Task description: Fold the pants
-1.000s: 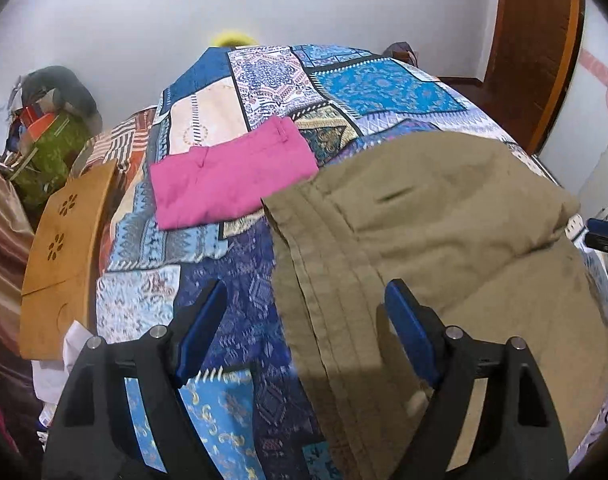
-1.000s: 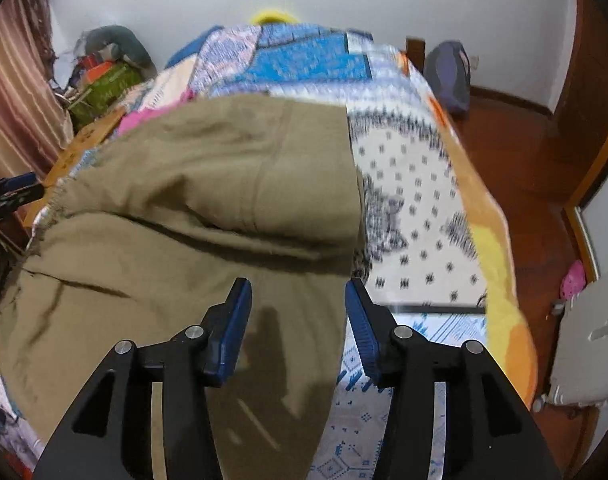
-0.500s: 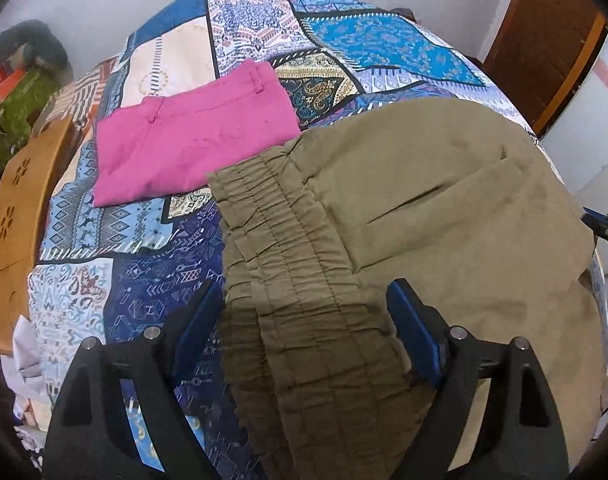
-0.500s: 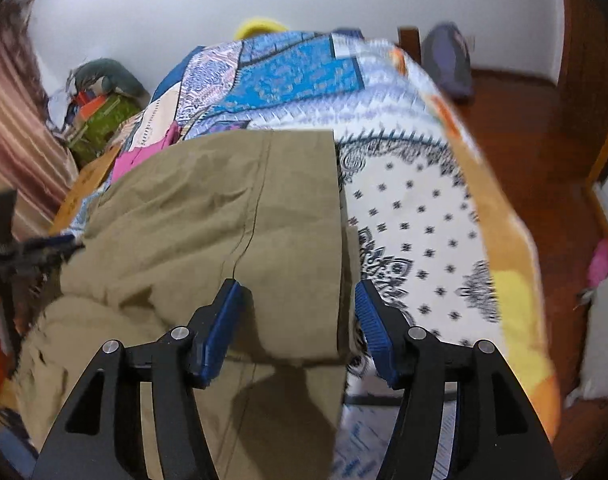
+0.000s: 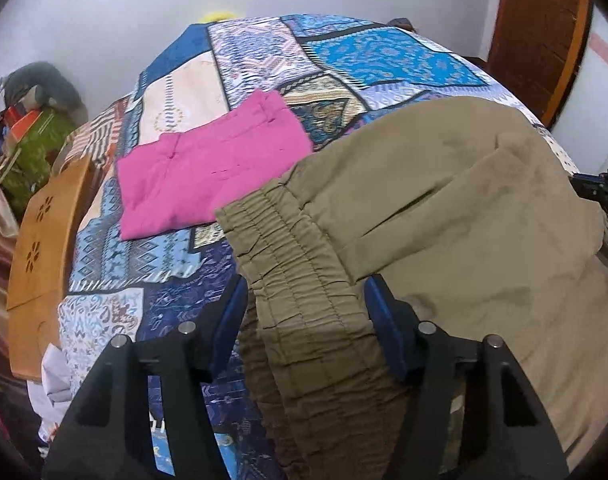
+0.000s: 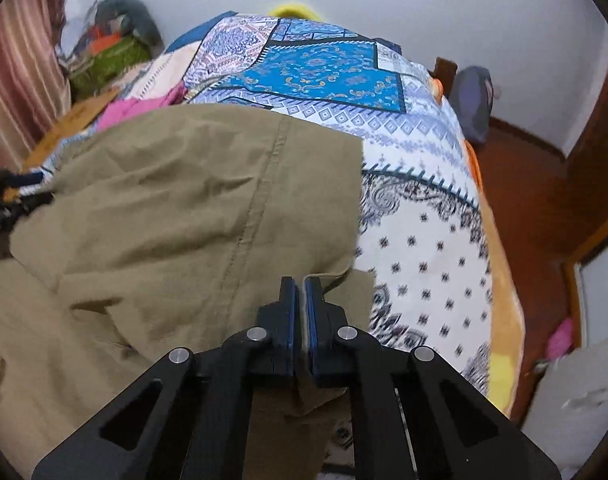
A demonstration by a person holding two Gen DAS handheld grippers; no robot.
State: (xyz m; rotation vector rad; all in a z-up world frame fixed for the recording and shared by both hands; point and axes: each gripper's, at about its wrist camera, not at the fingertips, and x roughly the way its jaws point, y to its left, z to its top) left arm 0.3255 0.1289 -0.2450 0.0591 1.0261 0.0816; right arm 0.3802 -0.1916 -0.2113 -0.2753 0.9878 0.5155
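Soft, limp khaki pants point(image 5: 444, 208) on the bed's near edge: right gripper point(image 6: 301, 292) pinches the hem, left gripper point(image 5: 306, 308) has been closing around the elastic waistband, not yet pressing.

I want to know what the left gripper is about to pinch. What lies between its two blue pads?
In the left wrist view, the elastic waistband of the olive pants lies between the left gripper's closing jaws.

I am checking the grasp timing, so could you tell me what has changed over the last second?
The right gripper has closed onto the hem edge of the olive pants. The left gripper came down astride their elastic waistband, and its jaws have been closing but still stand apart. The folded pink pants and the bedspread stayed put.
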